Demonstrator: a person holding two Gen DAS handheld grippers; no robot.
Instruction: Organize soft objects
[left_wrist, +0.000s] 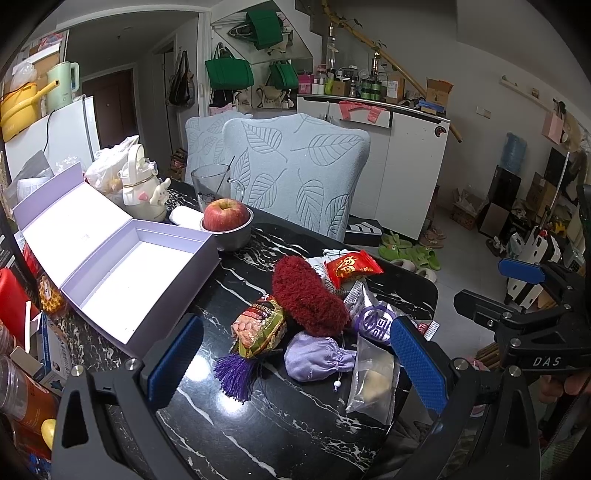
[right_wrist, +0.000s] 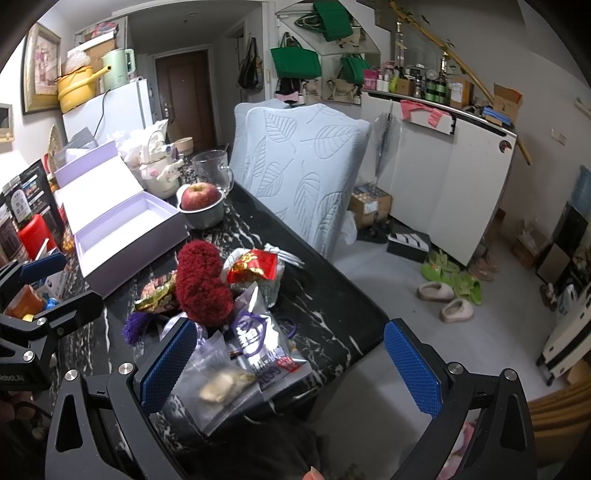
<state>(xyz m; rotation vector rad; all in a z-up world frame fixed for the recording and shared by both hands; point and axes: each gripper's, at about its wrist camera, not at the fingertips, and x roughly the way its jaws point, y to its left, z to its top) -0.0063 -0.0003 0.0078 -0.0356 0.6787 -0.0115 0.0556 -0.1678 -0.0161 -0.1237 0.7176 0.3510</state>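
Left gripper (left_wrist: 295, 354): jaws spread, empty, above the lilac pouch (left_wrist: 317, 356).
Right gripper (right_wrist: 291, 365): jaws spread, empty, over the clear bag (right_wrist: 221, 384).
Soft items: heaped mid-counter (left_wrist: 258, 424); red fuzzy piece (left_wrist: 308, 295) lies on the snack packets.
Lilac box (left_wrist: 140, 266): open, left of heap.
Risk, snagging: pouch cord and purple tassel (left_wrist: 234, 373) may drag neighbours.
Risk, spill: the slick bag nearest the edge could slide off.
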